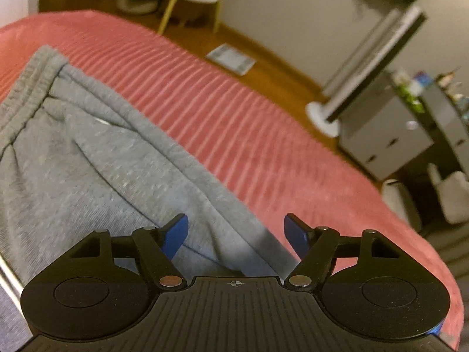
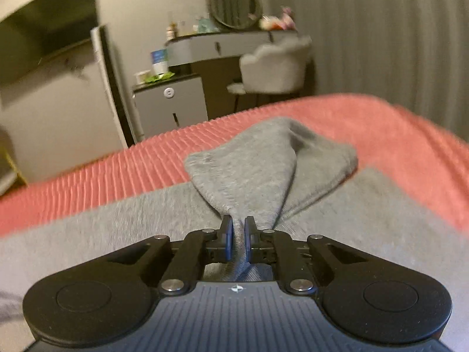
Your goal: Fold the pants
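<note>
Grey sweatpants (image 1: 96,158) lie on a red ribbed bedspread (image 1: 234,111), their waistband at the upper left of the left wrist view. My left gripper (image 1: 236,231) is open and empty, just above the pants' right edge. In the right wrist view my right gripper (image 2: 238,234) is shut on a bunched fold of the grey pants (image 2: 258,170), lifting that part over the flat layer beneath. The held cloth fans out ahead of the blue fingertips (image 2: 226,236).
The red bedspread (image 2: 395,129) ends close ahead. Beyond it stand a grey cabinet (image 2: 170,108), a vanity desk with a round mirror (image 2: 234,3), a white chair (image 2: 275,67) and a tall white stand (image 1: 369,67). A wooden floor (image 1: 263,67) borders the bed.
</note>
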`<state>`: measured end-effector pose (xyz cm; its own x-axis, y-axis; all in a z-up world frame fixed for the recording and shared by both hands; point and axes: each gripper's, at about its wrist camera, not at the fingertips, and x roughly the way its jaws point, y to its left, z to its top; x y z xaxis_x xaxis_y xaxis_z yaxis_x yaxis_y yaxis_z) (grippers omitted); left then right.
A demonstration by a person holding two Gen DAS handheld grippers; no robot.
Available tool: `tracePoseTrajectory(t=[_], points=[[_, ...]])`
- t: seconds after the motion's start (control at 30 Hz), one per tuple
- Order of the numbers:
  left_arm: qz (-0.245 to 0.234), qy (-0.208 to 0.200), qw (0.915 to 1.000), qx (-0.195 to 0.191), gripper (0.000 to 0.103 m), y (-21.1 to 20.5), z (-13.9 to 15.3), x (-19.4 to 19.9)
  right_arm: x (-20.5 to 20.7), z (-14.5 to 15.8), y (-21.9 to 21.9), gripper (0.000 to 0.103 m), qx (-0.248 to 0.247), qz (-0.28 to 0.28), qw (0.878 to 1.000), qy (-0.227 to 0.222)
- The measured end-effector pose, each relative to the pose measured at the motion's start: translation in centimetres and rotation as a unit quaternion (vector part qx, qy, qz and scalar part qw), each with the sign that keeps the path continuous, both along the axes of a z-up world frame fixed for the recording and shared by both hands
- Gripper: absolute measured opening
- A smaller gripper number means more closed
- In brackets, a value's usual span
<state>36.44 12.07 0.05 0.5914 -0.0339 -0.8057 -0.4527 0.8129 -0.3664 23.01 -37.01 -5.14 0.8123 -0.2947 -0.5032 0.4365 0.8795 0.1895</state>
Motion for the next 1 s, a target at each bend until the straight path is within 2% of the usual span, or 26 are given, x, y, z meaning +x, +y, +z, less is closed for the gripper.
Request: tracePoseTrajectory(t=[0.07, 0.17, 0.23, 0.3, 0.33, 0.37, 0.4, 0.47, 0.53, 0.6, 0.67, 0.73, 0.8, 0.87, 0.93, 1.0], points=[[-0.010, 0.027, 0.9996, 0.008, 0.079, -0.2, -1.0, 1.3, 0.2, -0.1, -0.1, 0.009, -0.026, -0.003, 1.000, 0.002], [-0.015, 0.051, 0.9977, 0.042, 0.078, -1.2, -2.0, 2.6, 0.6, -0.6, 2.0, 0.028, -0.108, 0.003, 0.994, 0.009], [-0.006, 0.054, 0.9966, 0.061, 0.066, -1.9, -2.0, 2.6, 1.2, -0.9, 2.5, 0.032, -0.117, 0.015, 0.993, 0.015], [-0.007, 0.056, 0.9945, 0.088, 0.042, -2.6, -1.7, 2.5, 1.3, -1.1, 2.4, 0.030, -0.108, 0.014, 0.994, 0.018], [-0.011, 0.058, 0.9939, 0.093, 0.036, -2.7, -1.7, 2.3, 1.2, -0.9, 2.0, 0.015, -0.096, 0.010, 0.995, 0.014], [-0.011, 0.057, 0.9944, 0.088, 0.022, -2.2, -1.5, 2.0, 1.1, -0.8, 1.4, 0.006, -0.078, 0.006, 0.997, 0.009], [-0.006, 0.052, 0.9960, 0.073, 0.014, -1.7, -1.2, 1.3, 0.9, -0.6, 0.8, 0.006, -0.056, 0.003, 0.998, 0.005], [0.010, 0.035, 0.9986, 0.039, 0.009, -0.8, 0.0, -0.5, 0.2, 0.0, -0.6, 0.005, -0.001, -0.009, 1.000, -0.018], [0.014, -0.001, 0.9996, 0.024, 0.009, -0.2, 1.8, -3.4, -0.8, 0.9, -2.3, 0.005, 0.056, -0.024, 0.997, -0.049], [0.008, -0.040, 0.9989, 0.021, 0.009, -0.1, 3.9, -6.9, -2.4, 1.4, -4.7, 0.005, 0.139, -0.037, 0.985, -0.090], [-0.001, -0.071, 0.9974, 0.011, 0.009, -0.1, 5.6, -11.3, -4.2, 1.6, -7.1, 0.005, 0.223, -0.041, 0.964, -0.137], [-0.008, -0.095, 0.9955, -0.001, 0.009, 0.0, 6.4, -15.9, -5.9, 1.7, -9.0, 0.005, 0.272, -0.051, 0.947, -0.164], [-0.018, -0.101, 0.9947, -0.003, 0.009, -0.2, 6.3, -20.1, -8.0, 1.8, -10.5, 0.005, 0.300, -0.066, 0.935, -0.176], [-0.026, -0.094, 0.9952, 0.001, 0.009, -0.5, 5.3, -23.5, -10.2, 2.1, -11.5, 0.005, 0.311, -0.087, 0.929, -0.182], [-0.028, -0.085, 0.9960, 0.007, 0.008, -1.0, 3.7, -26.5, -12.2, 2.5, -12.1, 0.003, 0.311, -0.115, 0.925, -0.183], [-0.016, -0.074, 0.9971, -0.009, 0.004, -0.9, 1.8, -29.1, -14.5, 2.6, -12.2, 0.003, 0.303, -0.125, 0.928, -0.178]])
